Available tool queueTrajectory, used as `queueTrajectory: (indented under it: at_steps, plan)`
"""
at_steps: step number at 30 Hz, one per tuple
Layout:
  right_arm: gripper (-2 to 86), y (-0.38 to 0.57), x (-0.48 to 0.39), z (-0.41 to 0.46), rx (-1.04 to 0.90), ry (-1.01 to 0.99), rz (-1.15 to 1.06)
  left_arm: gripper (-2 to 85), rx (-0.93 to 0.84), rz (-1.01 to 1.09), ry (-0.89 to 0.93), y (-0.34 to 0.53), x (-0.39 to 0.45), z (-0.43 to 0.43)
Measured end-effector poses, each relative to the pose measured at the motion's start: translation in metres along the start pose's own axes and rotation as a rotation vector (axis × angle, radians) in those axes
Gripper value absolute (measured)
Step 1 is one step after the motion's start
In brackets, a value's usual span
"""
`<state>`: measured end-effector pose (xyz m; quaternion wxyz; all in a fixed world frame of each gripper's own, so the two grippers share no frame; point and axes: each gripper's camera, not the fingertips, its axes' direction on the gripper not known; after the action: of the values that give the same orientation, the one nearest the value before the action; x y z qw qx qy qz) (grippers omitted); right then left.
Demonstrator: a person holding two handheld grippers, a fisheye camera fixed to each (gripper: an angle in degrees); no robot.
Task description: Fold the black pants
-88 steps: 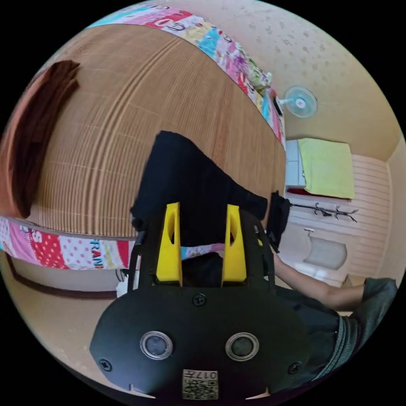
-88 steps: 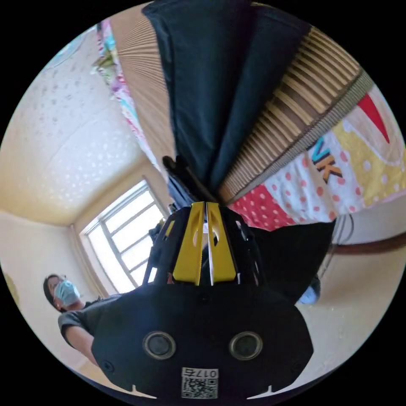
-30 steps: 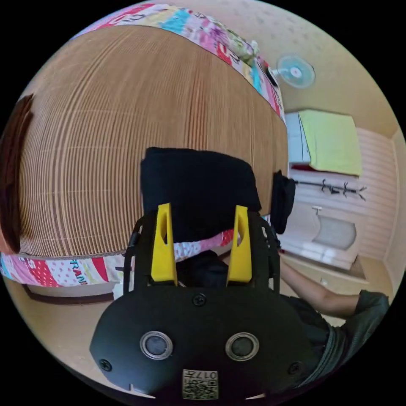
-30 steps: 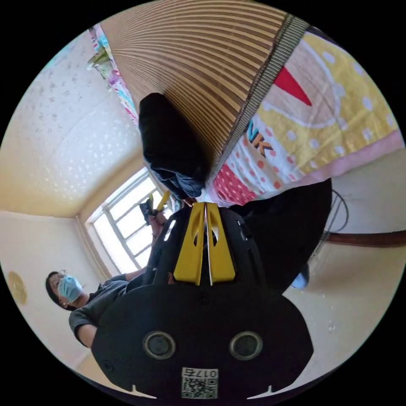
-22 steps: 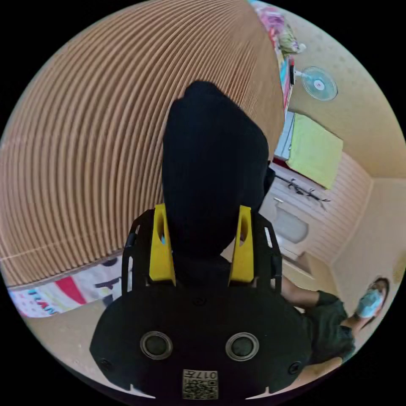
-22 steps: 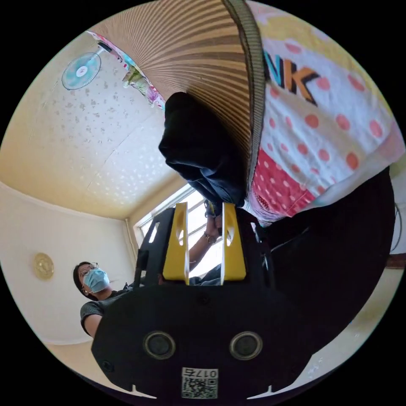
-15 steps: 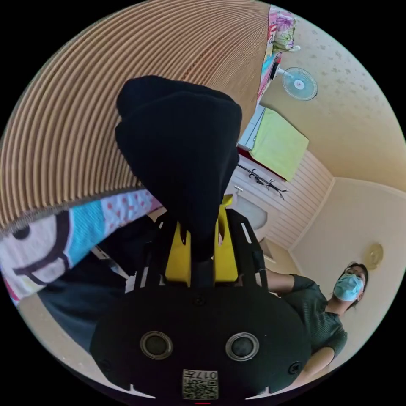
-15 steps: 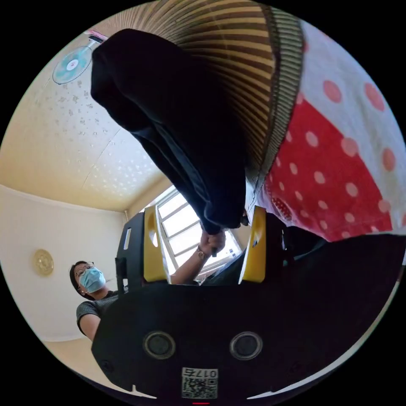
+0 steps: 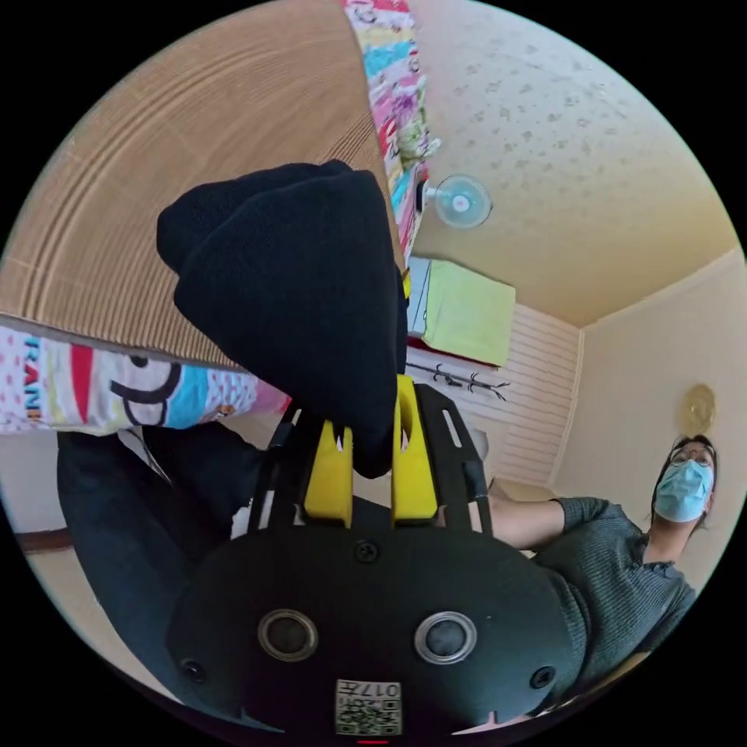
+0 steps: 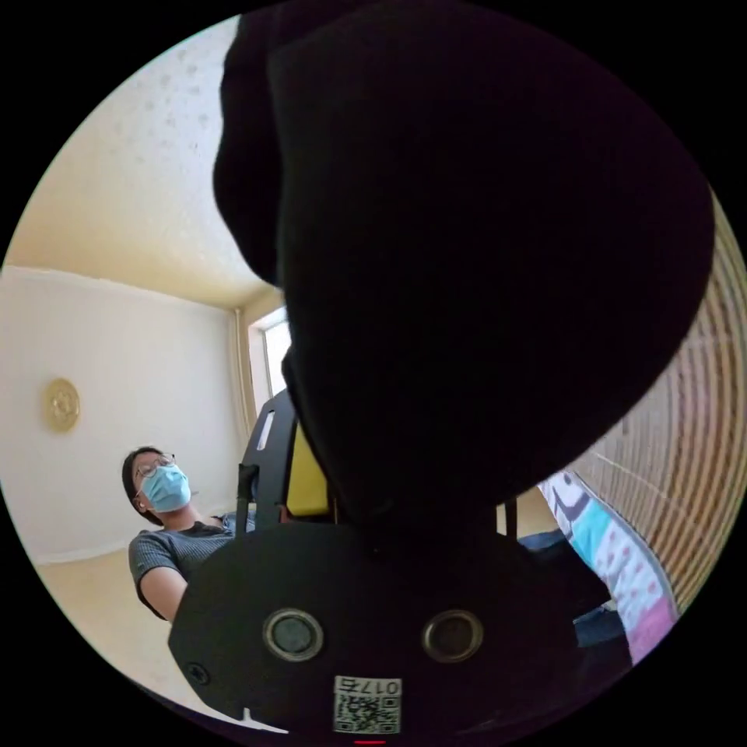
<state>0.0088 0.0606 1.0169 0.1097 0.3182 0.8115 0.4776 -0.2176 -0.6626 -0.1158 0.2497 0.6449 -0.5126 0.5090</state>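
The left gripper (image 9: pixel 370 459) pinched the folded bundle of black pants (image 9: pixel 296 296) between its yellow fingers (image 9: pixel 414 459), above the woven bamboo mat (image 9: pixel 210 132). The right gripper's (image 10: pixel 373 498) finger spread couldn't be told; the pants (image 10: pixel 482 257) covered them

Black pants (image 9: pixel 296 296), tan ribbed bamboo mat (image 9: pixel 194 156), multicoloured patchwork sheet (image 9: pixel 101 389), lime-green cloth (image 9: pixel 467 311), yellow-jawed left hand-held gripper (image 9: pixel 370 436)

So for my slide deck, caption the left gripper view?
Left gripper clamps folded black pants above the bamboo mat.
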Motion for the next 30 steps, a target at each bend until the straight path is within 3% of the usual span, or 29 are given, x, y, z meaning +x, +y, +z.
queueTrajectory:
  at_steps: [9, 11, 13, 15, 18, 21, 22, 25, 29, 30]
  plan:
    - [17.6, -0.141, -0.032, 0.361, -0.574, -0.091, -0.153, 8.0, 0.531, 0.221, -0.087, 0.008, 0.121, -0.216]
    - [19.8, -0.161, -0.015, 0.415, -0.623, -0.001, -0.122, 8.8, 0.612, 0.182, -0.1, 0.002, 0.125, -0.251]
    - [21.8, -0.181, 0.027, 0.435, -0.522, 0.224, 0.03, 11.5, 0.693, 0.013, -0.162, -0.012, 0.1, -0.288]
    - [20.3, -0.183, 0.061, 0.41, -0.354, 0.314, 0.185, 13.8, 0.72, -0.143, -0.197, -0.025, 0.056, -0.307]
    - [7.0, -0.156, 0.116, 0.334, -0.118, 0.254, 0.319, 13.5, 0.513, -0.422, -0.26, -0.036, -0.053, -0.311]
    - [2.1, -0.103, 0.158, 0.224, 0.026, 0.201, 0.411, 12.6, 0.317, -0.782, -0.237, 0.027, -0.16, -0.304]
    - [1.5, -0.069, 0.16, 0.167, 0.133, 0.236, 0.422, 12.3, 0.334, -0.91, -0.21, 0.069, -0.184, -0.307]
    - [0.7, 0.046, 0.139, 0.033, 0.405, 0.396, 0.542, 10.3, 0.447, -1.099, -0.086, 0.163, -0.213, -0.31]
    - [0.3, 0.208, 0.066, -0.065, 0.778, 0.637, 0.775, 10.0, 0.425, -1.255, -0.088, 0.229, -0.214, -0.314]
    - [0.2, 0.261, 0.022, -0.07, 1.005, 0.77, 0.788, 9.9, 0.414, -1.283, -0.116, 0.236, -0.211, -0.319]
